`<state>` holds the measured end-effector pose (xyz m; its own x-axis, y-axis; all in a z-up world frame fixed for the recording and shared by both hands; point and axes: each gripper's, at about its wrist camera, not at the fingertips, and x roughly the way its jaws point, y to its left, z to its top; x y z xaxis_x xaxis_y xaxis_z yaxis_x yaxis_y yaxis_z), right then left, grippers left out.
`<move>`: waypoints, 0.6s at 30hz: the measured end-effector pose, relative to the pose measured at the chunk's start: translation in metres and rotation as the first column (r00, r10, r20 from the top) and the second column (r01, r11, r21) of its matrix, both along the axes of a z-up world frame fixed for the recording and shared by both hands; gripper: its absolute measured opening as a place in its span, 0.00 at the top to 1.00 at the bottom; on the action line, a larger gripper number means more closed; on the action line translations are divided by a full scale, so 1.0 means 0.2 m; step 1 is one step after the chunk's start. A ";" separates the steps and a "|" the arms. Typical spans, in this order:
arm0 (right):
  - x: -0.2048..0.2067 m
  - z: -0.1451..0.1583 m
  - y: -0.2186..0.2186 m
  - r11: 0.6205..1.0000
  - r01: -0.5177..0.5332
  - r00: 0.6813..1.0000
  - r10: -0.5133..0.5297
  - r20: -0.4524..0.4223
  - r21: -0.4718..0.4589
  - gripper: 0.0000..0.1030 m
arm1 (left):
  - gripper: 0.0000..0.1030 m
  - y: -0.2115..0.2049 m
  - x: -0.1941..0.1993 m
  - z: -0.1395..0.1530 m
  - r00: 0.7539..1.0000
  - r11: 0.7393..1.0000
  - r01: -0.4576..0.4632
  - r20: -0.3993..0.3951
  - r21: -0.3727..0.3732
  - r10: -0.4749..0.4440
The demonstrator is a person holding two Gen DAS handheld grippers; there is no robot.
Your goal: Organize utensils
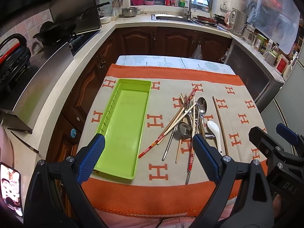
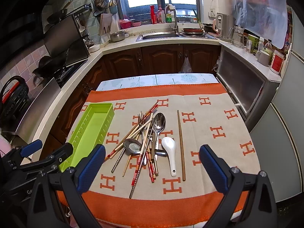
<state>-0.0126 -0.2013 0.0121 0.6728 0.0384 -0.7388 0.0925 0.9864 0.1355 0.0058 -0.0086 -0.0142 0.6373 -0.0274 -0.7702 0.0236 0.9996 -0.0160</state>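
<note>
A lime-green utensil tray point(image 1: 123, 125) point(image 2: 89, 131) lies empty on the left of the orange-and-beige cloth. To its right is a heap of utensils: chopsticks point(image 1: 176, 121) point(image 2: 133, 131), a fork point(image 1: 187, 102) point(image 2: 141, 118), a metal spoon point(image 1: 201, 104) point(image 2: 159, 122), a small ladle point(image 1: 184, 129) point(image 2: 132, 146) and a white ceramic spoon point(image 1: 214, 131) point(image 2: 170, 152). One brown chopstick point(image 1: 220, 123) point(image 2: 180, 142) lies apart on the right. My left gripper point(image 1: 148, 142) hovers open above the near table edge. My right gripper point(image 2: 152, 152) is open too, over the heap.
The cloth point(image 1: 237, 98) covers a small table in a U-shaped kitchen. A stove with a wok point(image 1: 57, 30) is on the left counter, a sink point(image 2: 161, 36) at the back, jars and a steel cabinet point(image 2: 245, 87) on the right. A phone point(image 1: 10, 186) shows at lower left.
</note>
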 end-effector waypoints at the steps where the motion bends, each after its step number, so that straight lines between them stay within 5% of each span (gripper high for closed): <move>1: 0.00 0.00 0.00 1.000 0.002 1.000 -0.002 0.001 0.000 0.04 | 0.10 0.00 0.00 0.00 1.000 1.000 0.003 0.002 0.001 -0.003; 18: 0.12 0.00 -0.13 0.998 0.058 0.997 -0.057 0.049 -0.034 0.04 | 0.39 -0.05 0.27 -0.06 0.995 0.996 0.090 -0.050 0.014 -0.089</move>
